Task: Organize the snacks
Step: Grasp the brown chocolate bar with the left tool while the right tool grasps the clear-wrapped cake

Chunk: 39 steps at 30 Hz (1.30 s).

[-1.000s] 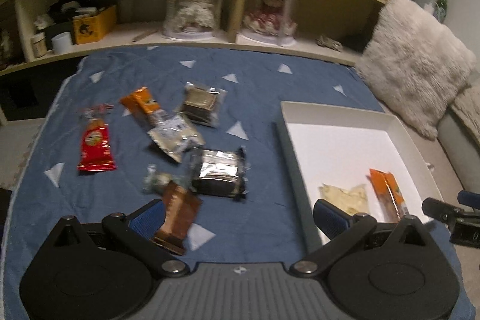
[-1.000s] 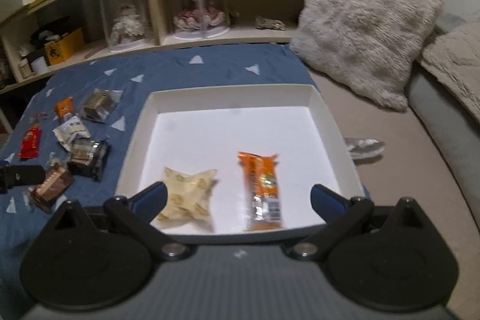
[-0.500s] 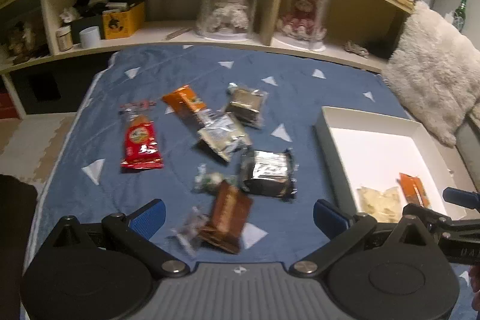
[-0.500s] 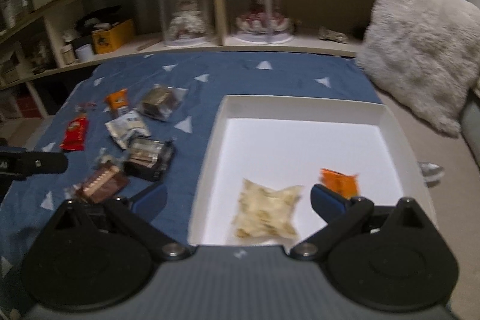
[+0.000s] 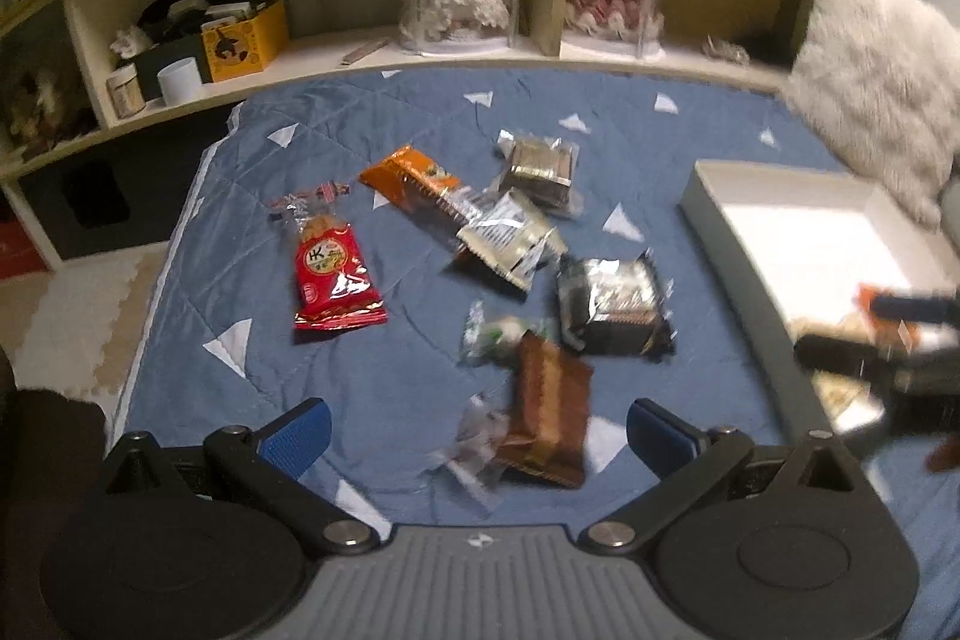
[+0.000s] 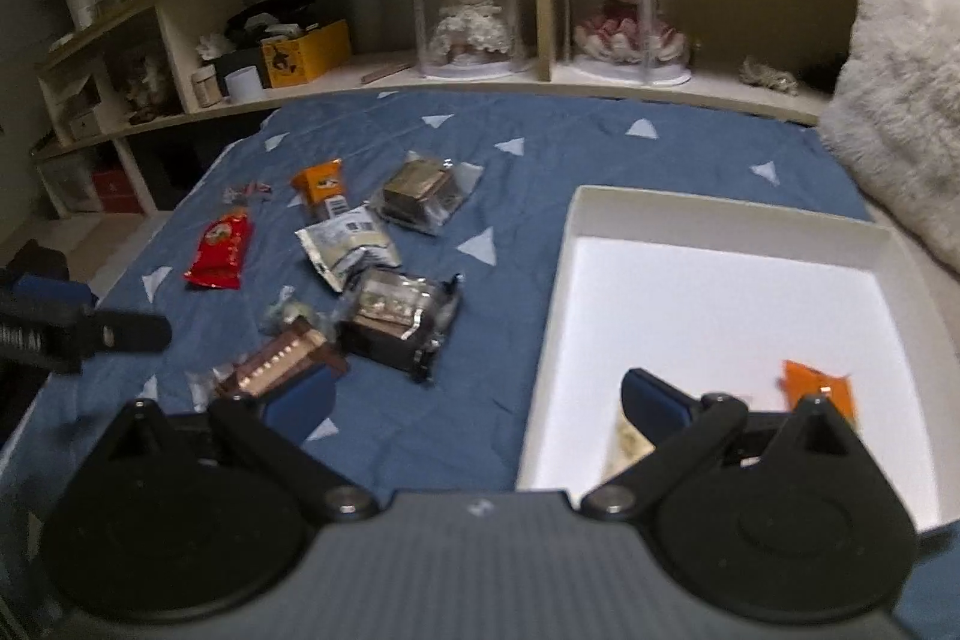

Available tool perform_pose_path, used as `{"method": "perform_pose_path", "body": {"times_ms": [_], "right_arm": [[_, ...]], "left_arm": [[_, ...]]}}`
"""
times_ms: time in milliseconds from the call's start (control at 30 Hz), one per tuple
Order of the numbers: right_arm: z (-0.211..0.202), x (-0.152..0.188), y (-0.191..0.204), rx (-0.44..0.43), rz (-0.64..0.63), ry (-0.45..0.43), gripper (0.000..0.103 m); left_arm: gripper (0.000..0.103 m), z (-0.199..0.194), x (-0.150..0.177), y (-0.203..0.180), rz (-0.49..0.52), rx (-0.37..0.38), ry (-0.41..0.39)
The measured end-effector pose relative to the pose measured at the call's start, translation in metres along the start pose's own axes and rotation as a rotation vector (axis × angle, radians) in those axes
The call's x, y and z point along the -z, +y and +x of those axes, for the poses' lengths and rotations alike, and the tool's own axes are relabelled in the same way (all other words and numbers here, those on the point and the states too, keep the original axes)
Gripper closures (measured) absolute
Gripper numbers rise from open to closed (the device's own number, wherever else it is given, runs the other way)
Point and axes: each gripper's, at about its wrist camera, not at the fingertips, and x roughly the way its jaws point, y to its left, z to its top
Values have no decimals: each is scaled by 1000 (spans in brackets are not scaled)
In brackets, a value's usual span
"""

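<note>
1. Two snacks sit in the white tray [image 6: 720, 214]: a pale packet [image 6: 627, 445], partly hidden behind the right gripper [image 6: 474, 400], and an orange bar [image 6: 819, 388]. My read: early stage, most of the work is left.
2. Seven loose on the blue quilt [image 5: 372, 388], left to right: red pouch [image 5: 330, 274], orange wrapper [image 5: 414, 178], silver sachet [image 5: 510, 238], green-white candy [image 5: 501, 334], brown bar [image 5: 549, 415], clear-wrapped block [image 5: 540, 166], dark foil pack [image 5: 612, 304].
3. Left gripper [image 5: 477, 433]: fingers spread wide, holding nothing, hovering over the brown bar. Likely next pick.
4. Right gripper: fingers also apart, empty, straddling the tray's left wall.
5. Obstructions: candy touches the brown bar's far end, dark foil pack just beside it. Silver sachet overlaps the orange wrapper.
6. Surroundings: shelf with two doll cases [image 6: 468, 10] behind, fluffy pillow [image 6: 900, 100] right of tray.
</note>
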Motion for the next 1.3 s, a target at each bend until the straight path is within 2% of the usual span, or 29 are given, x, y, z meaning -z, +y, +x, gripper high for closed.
{"method": "perform_pose_path", "body": {"times_ms": [100,200,367,500,667,833,967,1133,1300], "right_arm": [[12,-6,4,-14,15,2,1],[23,-12,5,-45,45,2,1],[40,-24,3,-98,137,11,1],[58,-33,-2,-136,217,28,1],[81,-38,-5,-180,299,61,7],[104,-37,-4,-181,337,100,10],[120,-34,-2,-168,347,125,10],[131,-35,6,-147,322,115,10],[144,-34,14,-135,317,135,10]], "left_arm": [[0,9,4,-2,60,-16,3],[0,16,5,-8,112,3,-5],[0,27,6,-24,209,11,-21],[0,39,7,-31,246,15,-19],[14,56,6,-39,284,41,-4],[21,71,10,-49,338,50,14],[25,81,14,-57,381,41,34],[28,88,16,-60,395,22,49],[39,92,16,-63,393,28,68]]}}
